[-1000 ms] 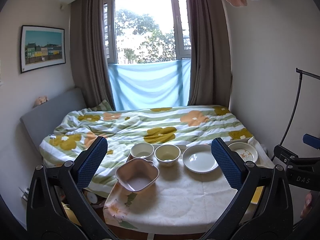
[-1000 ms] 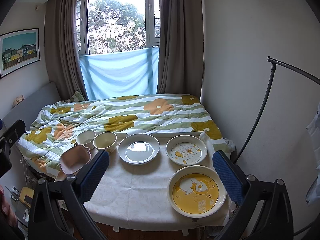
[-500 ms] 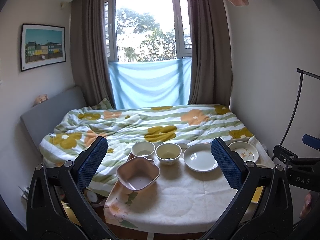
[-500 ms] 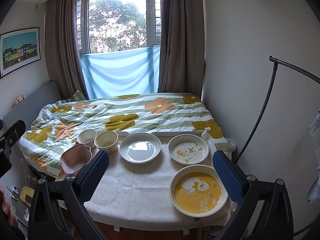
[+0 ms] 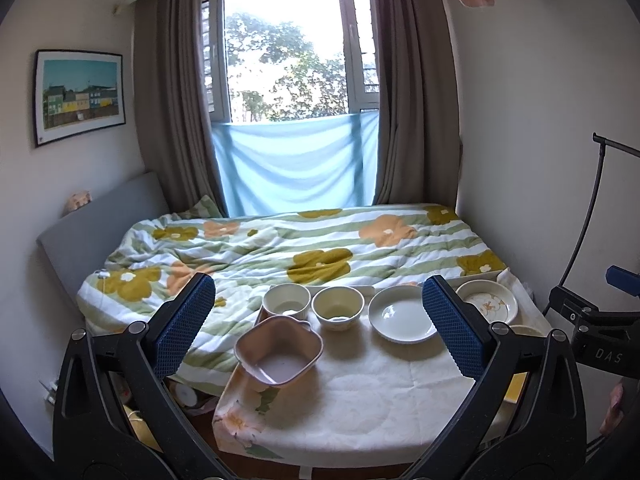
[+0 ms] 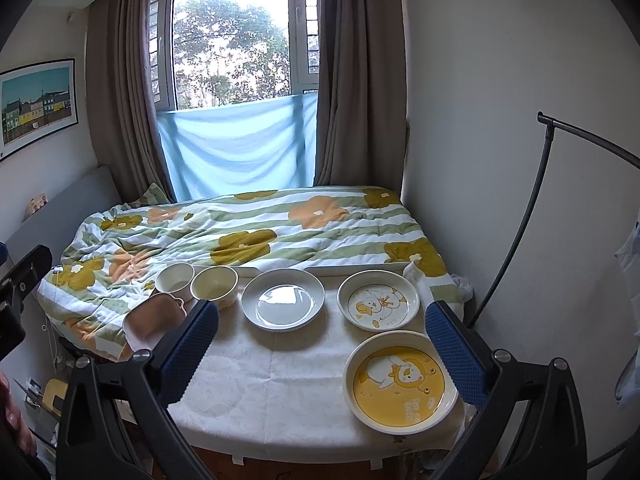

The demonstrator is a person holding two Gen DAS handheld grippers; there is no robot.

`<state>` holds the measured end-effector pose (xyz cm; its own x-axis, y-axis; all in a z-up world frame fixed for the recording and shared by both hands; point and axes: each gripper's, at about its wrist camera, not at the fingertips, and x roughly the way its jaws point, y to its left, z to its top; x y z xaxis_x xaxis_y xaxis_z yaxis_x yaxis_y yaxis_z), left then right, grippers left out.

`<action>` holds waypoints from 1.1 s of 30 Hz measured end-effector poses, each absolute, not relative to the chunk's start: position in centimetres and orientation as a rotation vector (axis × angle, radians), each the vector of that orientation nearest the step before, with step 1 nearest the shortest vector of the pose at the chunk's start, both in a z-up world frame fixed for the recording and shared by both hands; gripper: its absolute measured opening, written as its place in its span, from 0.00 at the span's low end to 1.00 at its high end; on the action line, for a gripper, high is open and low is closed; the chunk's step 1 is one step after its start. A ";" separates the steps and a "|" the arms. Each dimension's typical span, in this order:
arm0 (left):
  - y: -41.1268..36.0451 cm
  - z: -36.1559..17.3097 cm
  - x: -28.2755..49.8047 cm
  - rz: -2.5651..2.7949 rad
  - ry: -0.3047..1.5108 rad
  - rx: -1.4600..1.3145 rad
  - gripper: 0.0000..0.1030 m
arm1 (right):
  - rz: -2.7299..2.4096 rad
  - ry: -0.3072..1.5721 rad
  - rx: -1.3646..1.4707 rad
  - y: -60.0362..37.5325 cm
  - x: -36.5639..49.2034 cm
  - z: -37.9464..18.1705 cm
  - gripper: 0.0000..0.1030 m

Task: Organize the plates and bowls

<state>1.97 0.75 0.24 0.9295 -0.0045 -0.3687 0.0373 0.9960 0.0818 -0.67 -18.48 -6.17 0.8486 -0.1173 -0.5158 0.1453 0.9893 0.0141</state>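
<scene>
A table with a white cloth (image 6: 280,384) carries a pink square bowl (image 5: 279,350) at the left, two round cream bowls (image 5: 287,301) (image 5: 338,307), a plain white plate (image 6: 283,299), a small duck plate (image 6: 378,301) and a large yellow bear plate (image 6: 401,381) at the front right. My left gripper (image 5: 320,322) is open and empty, held above the table's near edge in front of the bowls. My right gripper (image 6: 320,346) is open and empty, above the table's near edge.
A bed with a flowered quilt (image 5: 280,248) lies right behind the table. A wall stands on the right, with a black curved stand (image 6: 536,208) beside the table. Window and curtains are at the back. Clutter lies on the floor at the left (image 5: 136,420).
Both views have shifted slightly; the dishes sit a little further right and higher in frame. Nothing on the table has moved. Both grippers stay open.
</scene>
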 end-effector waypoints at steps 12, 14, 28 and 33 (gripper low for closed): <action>-5.3 -4.6 9.8 -0.321 0.546 0.193 1.00 | -0.323 0.661 0.186 -25.6 -1.8 -11.2 1.00; -7.6 -6.5 11.5 -0.398 0.609 0.220 1.00 | -0.356 0.706 0.223 -27.9 -2.1 -13.2 1.00; -24.3 -25.1 21.1 -0.846 1.143 0.376 0.82 | -0.245 0.945 0.684 -40.3 1.0 -27.3 0.71; -27.2 -30.0 22.8 -0.879 1.279 0.413 0.60 | -0.212 1.007 0.733 -41.8 3.0 -29.6 0.52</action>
<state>22.85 -27.22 -30.00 0.0336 -0.3351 -0.9416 0.7586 0.6219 -0.1942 2.99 -41.80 -29.62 0.5375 0.1629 -0.8274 0.4824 0.7453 0.4602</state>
